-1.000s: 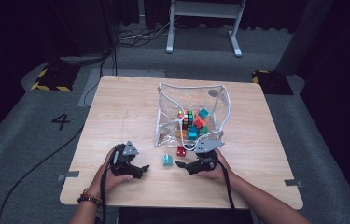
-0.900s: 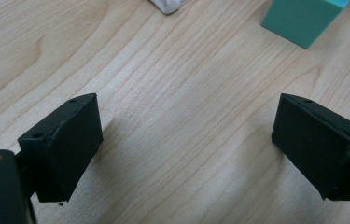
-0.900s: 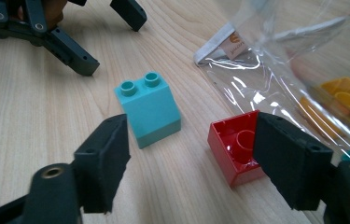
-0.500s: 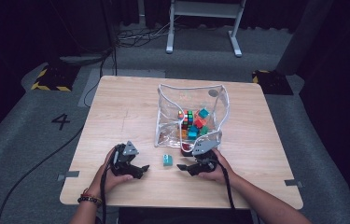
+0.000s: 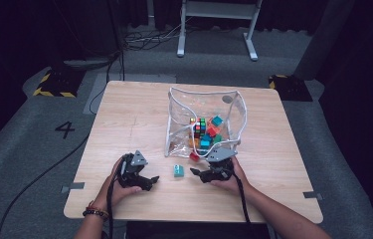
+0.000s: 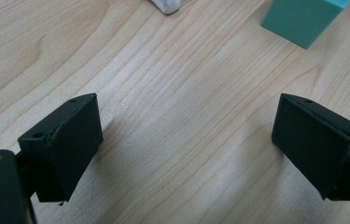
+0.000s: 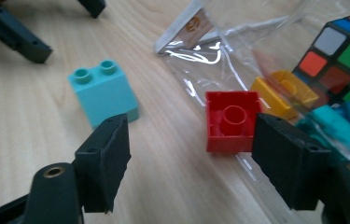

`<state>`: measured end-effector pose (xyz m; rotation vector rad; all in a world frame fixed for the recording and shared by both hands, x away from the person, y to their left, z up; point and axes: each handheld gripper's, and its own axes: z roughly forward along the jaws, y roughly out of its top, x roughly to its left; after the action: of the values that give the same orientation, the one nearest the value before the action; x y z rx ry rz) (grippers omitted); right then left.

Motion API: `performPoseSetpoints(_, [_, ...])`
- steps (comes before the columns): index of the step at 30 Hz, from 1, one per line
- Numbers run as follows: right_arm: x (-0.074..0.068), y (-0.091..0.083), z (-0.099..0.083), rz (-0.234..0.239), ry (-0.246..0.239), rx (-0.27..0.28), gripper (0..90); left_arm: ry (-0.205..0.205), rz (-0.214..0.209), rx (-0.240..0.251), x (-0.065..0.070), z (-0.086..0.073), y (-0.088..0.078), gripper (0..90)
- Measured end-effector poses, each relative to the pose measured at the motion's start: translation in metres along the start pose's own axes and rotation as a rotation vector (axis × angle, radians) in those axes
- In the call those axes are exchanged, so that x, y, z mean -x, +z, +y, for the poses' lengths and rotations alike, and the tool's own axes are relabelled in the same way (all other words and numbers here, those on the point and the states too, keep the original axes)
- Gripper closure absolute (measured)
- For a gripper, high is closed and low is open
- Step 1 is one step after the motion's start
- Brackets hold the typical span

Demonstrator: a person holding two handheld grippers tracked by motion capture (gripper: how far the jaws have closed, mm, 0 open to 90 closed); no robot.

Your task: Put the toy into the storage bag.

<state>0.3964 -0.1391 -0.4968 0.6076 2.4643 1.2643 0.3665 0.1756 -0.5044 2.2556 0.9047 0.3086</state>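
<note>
high view: a pale wooden worktop [image 5: 124, 119] carries a clear plastic zip pouch with white piping [image 5: 205, 102], standing open-sided and holding a multicoloured twist-puzzle cube [image 5: 200, 126] among loose coloured bricks; a small turquoise plastic building brick [image 5: 178, 171] stands on the bare wood just in front of the pouch, between the two hands; the left hand-held gripper [image 5: 150, 181] sits to its left, near it but apart, its jaws spread; the right hand-held gripper [image 5: 197, 174] sits just to the brick's right, jaws pointing towards it; a small red plastic building brick [image 5: 194, 157] lies at the pouch's front edge, just beyond that gripper.

left gripper view: the left hand-held gripper [image 6: 186, 149] has its jaws wide apart over bare wood with nothing between them; the turquoise brick [image 6: 303, 18] lies ahead at the upper right, well clear of the pads.

right gripper view: the right hand-held gripper [image 7: 191, 158] stands with its jaws apart, having just been opening; nothing is pinched; the turquoise brick [image 7: 102, 91] stands upright, studs up, just beyond the left jaw; the red brick [image 7: 231, 121] lies on its side, hollow underside facing the camera, beside the right jaw at the pouch's [image 7: 219, 46] edge; a yellow brick [image 7: 282, 91] and the cube [image 7: 345, 46] lie inside the pouch.
</note>
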Motion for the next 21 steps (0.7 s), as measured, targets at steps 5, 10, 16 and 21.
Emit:
performPoseSetpoints(5, [0.001,0.003,-0.001,-0.086,-0.031,0.042,31.7,0.000,0.001,0.000,0.000,0.000,0.000,8.9])
performPoseSetpoints(10, [0.000,0.008,0.000,-0.082,-0.016,0.012,33.2,-0.001,0.000,0.000,0.000,0.000,0.000,8.9])
performPoseSetpoints(16, [0.000,0.013,0.000,-0.037,-0.040,-0.059,41.7,0.000,0.000,-0.001,0.000,0.000,0.000,8.9])
performPoseSetpoints(21, [0.000,0.010,-0.002,0.043,-0.041,-0.091,54.8,-0.001,0.001,0.000,0.000,0.000,0.000,8.8])
